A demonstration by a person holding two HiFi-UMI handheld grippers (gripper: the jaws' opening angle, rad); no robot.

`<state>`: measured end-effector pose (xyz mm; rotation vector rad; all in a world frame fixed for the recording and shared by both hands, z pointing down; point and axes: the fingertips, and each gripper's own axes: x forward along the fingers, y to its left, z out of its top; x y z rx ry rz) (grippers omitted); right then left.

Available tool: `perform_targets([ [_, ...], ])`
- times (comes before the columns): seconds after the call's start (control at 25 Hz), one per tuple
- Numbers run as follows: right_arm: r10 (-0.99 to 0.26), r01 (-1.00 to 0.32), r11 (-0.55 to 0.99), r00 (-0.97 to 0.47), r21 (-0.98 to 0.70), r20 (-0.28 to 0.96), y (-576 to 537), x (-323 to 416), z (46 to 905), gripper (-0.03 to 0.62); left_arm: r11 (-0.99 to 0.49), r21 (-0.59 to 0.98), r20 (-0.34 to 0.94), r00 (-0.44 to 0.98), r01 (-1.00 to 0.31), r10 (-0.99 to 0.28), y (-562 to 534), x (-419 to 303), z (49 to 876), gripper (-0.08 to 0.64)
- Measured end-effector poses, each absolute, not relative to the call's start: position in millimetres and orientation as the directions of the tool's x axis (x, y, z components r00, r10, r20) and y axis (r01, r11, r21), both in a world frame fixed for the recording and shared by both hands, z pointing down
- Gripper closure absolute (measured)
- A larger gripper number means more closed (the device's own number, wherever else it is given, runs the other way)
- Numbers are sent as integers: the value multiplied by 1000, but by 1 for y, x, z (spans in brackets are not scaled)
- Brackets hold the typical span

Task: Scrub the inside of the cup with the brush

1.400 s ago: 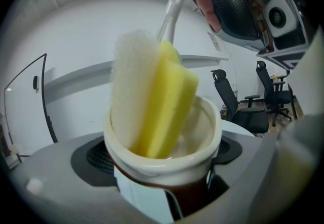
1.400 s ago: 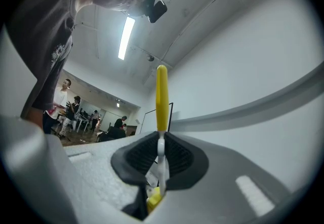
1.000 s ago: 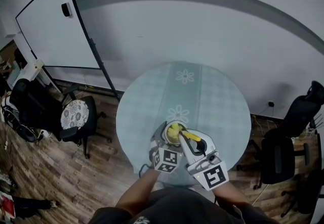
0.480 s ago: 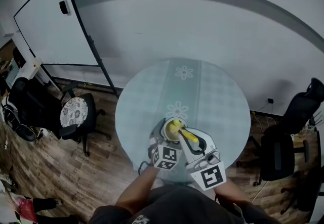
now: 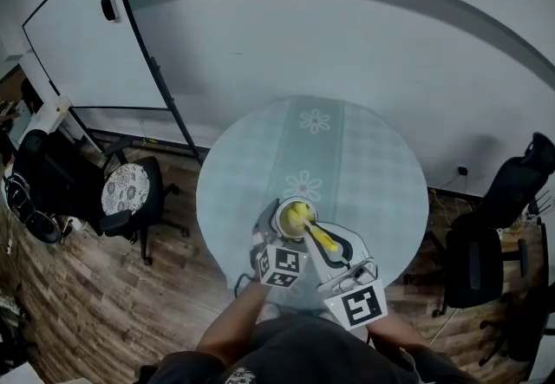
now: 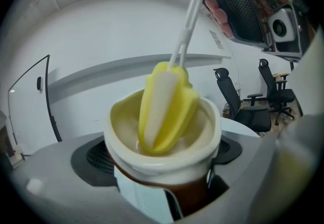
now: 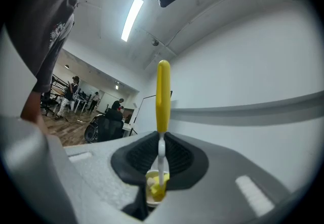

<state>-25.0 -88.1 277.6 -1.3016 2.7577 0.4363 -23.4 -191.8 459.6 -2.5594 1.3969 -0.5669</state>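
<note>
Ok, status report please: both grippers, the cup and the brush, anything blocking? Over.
Left gripper shut on cup. Right gripper shut on brush; its yellow head down inside cup. Nothing in the way.

Cup (image 6: 163,160) base out of sight, deep within the left claw (image 6: 162,177).

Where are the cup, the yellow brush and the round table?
cup (image 6: 162,161): left gripper view, on its white front rim.
brush (image 6: 164,109): left gripper view, on its yellow sponge head inside the cup.
table (image 5: 364,174): head view, on a bare part of its top.
</note>
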Motion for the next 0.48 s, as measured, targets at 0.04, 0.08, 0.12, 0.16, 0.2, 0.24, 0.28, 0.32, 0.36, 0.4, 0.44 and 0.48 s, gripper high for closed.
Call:
perform_targets([
  [0.04,-747,-762,605,-643,229,-168,-88,-26,277,557,-544,-325,247,486,-773,-838,-192,-24,460,17],
  [0.08,-746,-760,608,-645,230,-162,-88,-26,277,557,-543,-326,247,484,-774,-839,-193,-25,460,17],
  [0.12,-746,-758,610,-647,232,-156,-88,-27,277,557,-541,-326,247,483,-775,-840,-193,-26,460,17],
  [0.16,-747,-756,611,-649,234,-147,-87,-27,277,557,-540,-326,247,482,-776,-841,-193,-26,460,17],
  [0.2,-747,-754,613,-650,238,-138,-87,-28,277,557,-539,-327,247,481,-776,-842,-192,-27,460,17],
  [0.24,-748,-752,614,-651,239,-130,-86,-28,277,557,-538,-328,246,479,-777,-842,-191,-28,461,17],
  [0.28,-748,-752,615,-652,239,-124,-85,-29,277,557,-537,-329,246,478,-777,-843,-190,-29,460,15],
  [0.32,-749,-750,616,-653,239,-117,-84,-29,277,557,-536,-329,246,478,-777,-843,-189,-30,460,17],
  [0.36,-748,-748,619,-654,239,-109,-84,-30,277,557,-536,-330,246,477,-777,-844,-189,-31,460,15],
  [0.4,-748,-745,623,-656,237,-99,-84,-30,277,557,-535,-330,246,476,-778,-844,-189,-31,460,17],
  [0.44,-747,-743,628,-659,233,-89,-84,-31,278,557,-534,-331,247,475,-778,-845,-190,-32,460,17],
  [0.48,-745,-740,633,-662,228,-77,-85,-31,279,557,-534,-331,248,474,-778,-845,-191,-33,460,17],
])
